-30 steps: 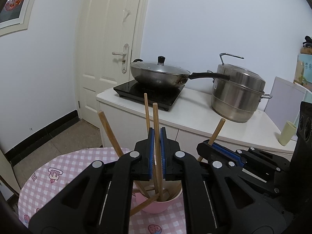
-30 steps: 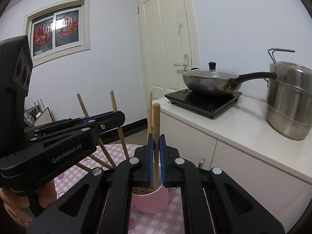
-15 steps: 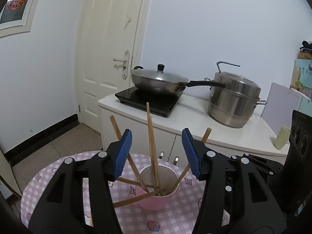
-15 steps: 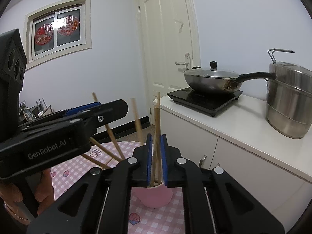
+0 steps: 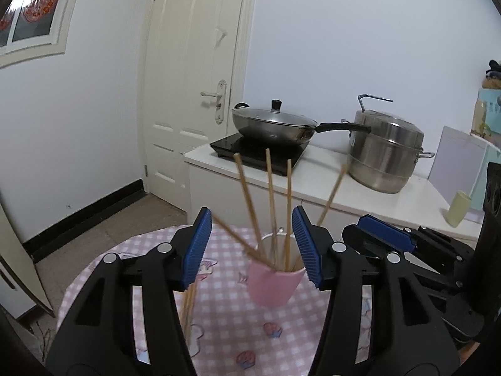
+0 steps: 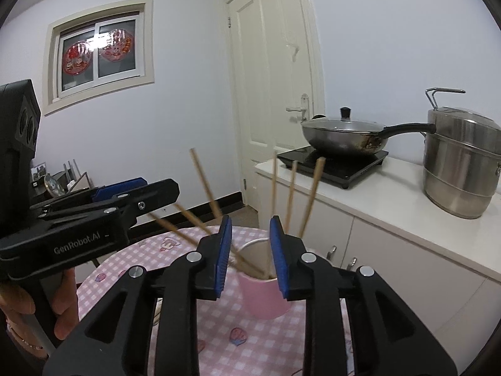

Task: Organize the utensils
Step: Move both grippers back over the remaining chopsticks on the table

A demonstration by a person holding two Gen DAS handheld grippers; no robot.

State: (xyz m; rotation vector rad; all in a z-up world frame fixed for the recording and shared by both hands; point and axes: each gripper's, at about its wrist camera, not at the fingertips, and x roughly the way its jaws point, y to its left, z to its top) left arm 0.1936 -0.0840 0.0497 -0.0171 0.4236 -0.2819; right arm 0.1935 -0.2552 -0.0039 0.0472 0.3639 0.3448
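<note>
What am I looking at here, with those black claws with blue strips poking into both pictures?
These are not robot arms. A person holds a two-finger gripper in each hand, and each gripper carries a wide-angle camera looking forward along its fingers. So one picture comes from the left gripper, the other from the right gripper, and each also shows the other tool off to one side. The blue strips are the gripping pads.

Ahead is a round table with a pink checked cloth. On it stands a pink cup with several wooden chopsticks leaning out of it. More chopsticks seem to lie on the cloth behind the left gripper's finger.

Neither gripper holds anything: the left one's jaws stand wide, the right one's are opening, with nothing pinched. Behind is a counter with a lidded wok and a steel steamer pot.
</note>
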